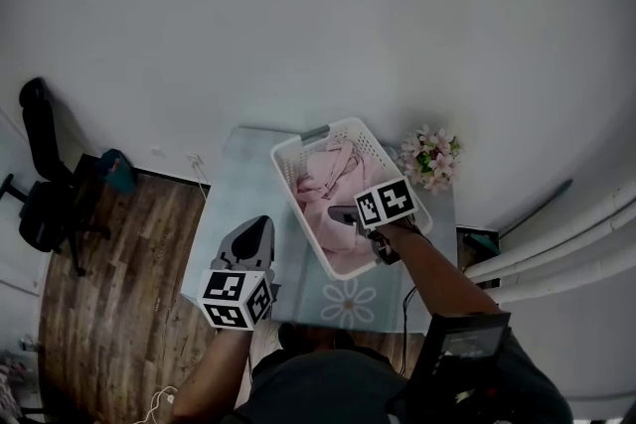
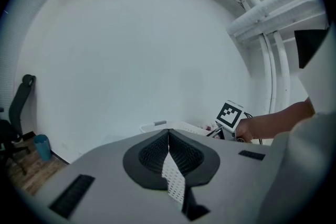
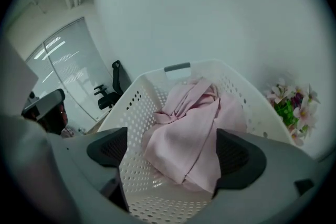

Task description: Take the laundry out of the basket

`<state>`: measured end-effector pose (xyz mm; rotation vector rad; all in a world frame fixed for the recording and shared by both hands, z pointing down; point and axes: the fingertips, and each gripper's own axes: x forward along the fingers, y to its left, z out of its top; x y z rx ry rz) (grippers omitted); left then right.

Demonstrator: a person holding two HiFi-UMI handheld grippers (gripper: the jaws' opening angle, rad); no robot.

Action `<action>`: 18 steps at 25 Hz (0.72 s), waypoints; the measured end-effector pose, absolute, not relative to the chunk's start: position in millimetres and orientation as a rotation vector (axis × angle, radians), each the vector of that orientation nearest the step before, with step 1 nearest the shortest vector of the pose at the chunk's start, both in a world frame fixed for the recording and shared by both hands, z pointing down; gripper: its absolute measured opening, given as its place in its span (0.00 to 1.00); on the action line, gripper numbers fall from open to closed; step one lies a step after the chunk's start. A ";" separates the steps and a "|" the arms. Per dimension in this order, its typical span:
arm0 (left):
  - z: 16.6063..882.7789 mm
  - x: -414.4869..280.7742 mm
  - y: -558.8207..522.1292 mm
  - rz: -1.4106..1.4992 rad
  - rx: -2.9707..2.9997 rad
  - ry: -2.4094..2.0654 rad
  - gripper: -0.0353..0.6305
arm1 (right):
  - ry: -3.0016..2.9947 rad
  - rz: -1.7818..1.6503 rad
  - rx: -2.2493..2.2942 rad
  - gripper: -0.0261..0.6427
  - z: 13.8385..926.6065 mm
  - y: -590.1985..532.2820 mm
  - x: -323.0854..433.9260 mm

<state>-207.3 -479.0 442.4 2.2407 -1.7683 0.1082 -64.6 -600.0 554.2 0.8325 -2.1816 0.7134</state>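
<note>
**Right gripper poised over the pink cloth, grasp not yet made**

Nearest the person, the left gripper (image 1: 256, 233) hangs above the near left part of the tabletop (image 1: 238, 199), beside the basket (image 1: 289, 157) and apart from it. Its jaws are pressed together with nothing between them, and it takes no part in the work at this moment.

A little farther in and to the right, the right gripper (image 1: 341, 213) reaches over the near end of the white basket. Its jaws stand wide apart and hold nothing. In the right gripper view the pink cloth (image 3: 191, 131) shows in the gap between them. It lies crumpled on the basket floor and runs up toward the far rim. Whether the jaws touch it I cannot tell.

Beyond the basket, at the far right of the tabletop, stands a bunch of flowers (image 1: 430, 158).

The step in hand looks like the reach for the first grasp, as all the laundry is in the basket. The next move likely calls for lowering the open jaws onto a raised fold, closing them firmly, then lifting high enough to clear the perforated wall (image 3: 131, 113).
</note>
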 end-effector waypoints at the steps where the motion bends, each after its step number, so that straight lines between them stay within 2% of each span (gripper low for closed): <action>1: 445.5 -209.3 -480.0 0.115 2.231 -1.771 0.07 | -2.162 0.767 0.836 0.79 563.4 -604.7 -66.9; 6: 460.3 -219.6 -484.6 0.154 2.198 -1.778 0.07 | -2.023 0.953 0.898 0.85 613.7 -627.7 -73.7; 18: 487.6 -252.4 -495.7 0.247 2.131 -1.780 0.07 | -1.789 1.032 0.930 0.88 714.2 -657.5 -99.7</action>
